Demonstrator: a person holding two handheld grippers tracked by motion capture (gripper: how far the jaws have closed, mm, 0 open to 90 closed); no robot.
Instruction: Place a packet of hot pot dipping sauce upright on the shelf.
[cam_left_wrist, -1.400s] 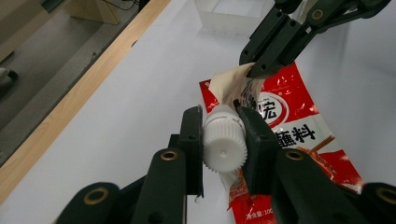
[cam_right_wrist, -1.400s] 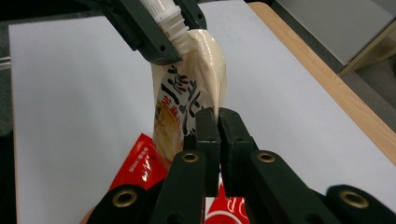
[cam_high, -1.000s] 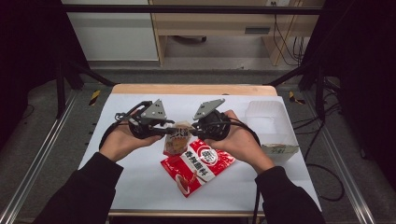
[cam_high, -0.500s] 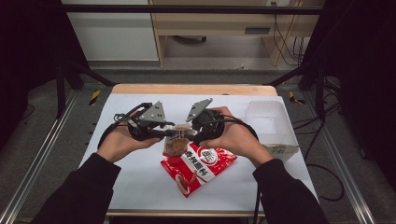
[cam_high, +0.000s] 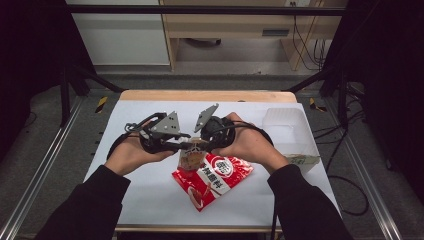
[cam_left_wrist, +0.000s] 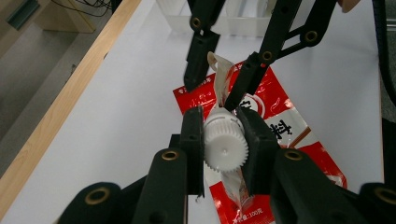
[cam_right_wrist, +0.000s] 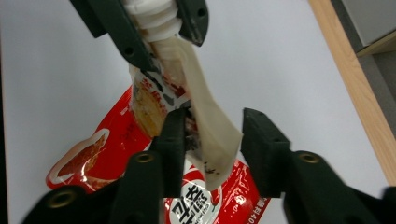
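High view first: I have both grippers meeting above the middle of the white desk (cam_high: 125, 175), with the small spouted pouch (cam_high: 190, 159) hanging between them, just above the big red sachet (cam_high: 212, 179) that lies flat on the desk below. My left gripper (cam_high: 184, 146) comes in from the left, my right gripper (cam_high: 196, 145) from the right, their tips nearly touching over the pouch. A clear plastic tray (cam_high: 286, 124) sits at the far right of the desk, well apart from the work, with a small flat packet (cam_high: 302, 160) just in front of it.

Through the left gripper view, my left gripper (cam_left_wrist: 223, 140) is clamped on the pouch's white ribbed cap (cam_left_wrist: 225, 144), one black pad on each side of it, pressed tight. Beyond it, the right gripper (cam_left_wrist: 214, 86) reaches down from above with the pale, crumpled body of the pouch (cam_left_wrist: 223, 74) between its tips.

Through the right gripper view, the right gripper (cam_right_wrist: 217, 140) has just been closing; the creamy pouch film (cam_right_wrist: 210, 135) lies against its left pad, but I see a gap to the other pad, so it is not pinching yet. The left gripper (cam_right_wrist: 154, 21) holds the cap (cam_right_wrist: 152, 14) at the top.
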